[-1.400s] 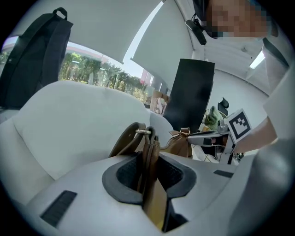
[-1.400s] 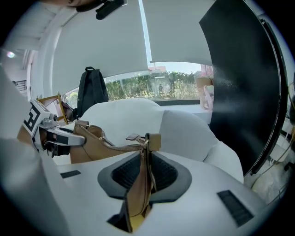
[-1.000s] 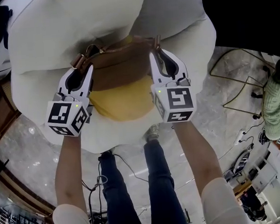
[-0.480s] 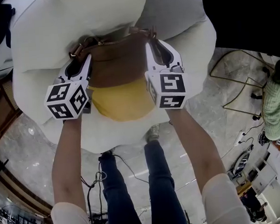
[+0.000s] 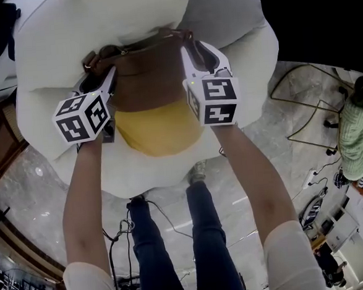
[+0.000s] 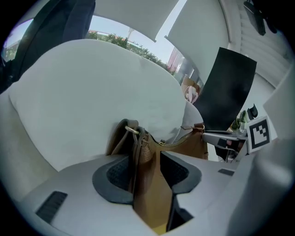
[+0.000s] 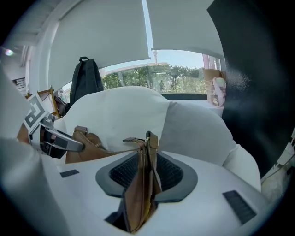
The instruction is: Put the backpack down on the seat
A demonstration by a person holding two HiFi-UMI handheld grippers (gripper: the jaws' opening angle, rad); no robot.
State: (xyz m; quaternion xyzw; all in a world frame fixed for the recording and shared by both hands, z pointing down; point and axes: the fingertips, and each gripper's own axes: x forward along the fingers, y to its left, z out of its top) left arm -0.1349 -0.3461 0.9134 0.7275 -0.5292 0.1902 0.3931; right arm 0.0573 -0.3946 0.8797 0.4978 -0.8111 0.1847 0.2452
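Observation:
A brown backpack (image 5: 149,75) with a yellow lower part lies against the big white cushioned seat (image 5: 93,29). My left gripper (image 5: 102,75) is at the bag's left top corner and my right gripper (image 5: 195,50) at its right top corner. In the left gripper view the jaws (image 6: 144,159) are opening, with the brown side and strap ring (image 6: 150,189) still between the pads. The right gripper view shows my right gripper (image 7: 146,161) opening too, the bag's edge (image 7: 138,193) standing loose between the pads. The seat's cushions (image 7: 120,115) rise right behind the bag.
The person's legs in jeans (image 5: 206,232) stand on a marble floor with cables (image 5: 123,238). A thin wire frame (image 5: 315,110) and a person in a green striped top (image 5: 360,135) are at the right. A dark bag (image 7: 85,78) hangs behind the seat by the window.
Both grippers have moved forward, farther over the seat, carrying the bag with them. Their jaws now stand wider around the bag's top corners.

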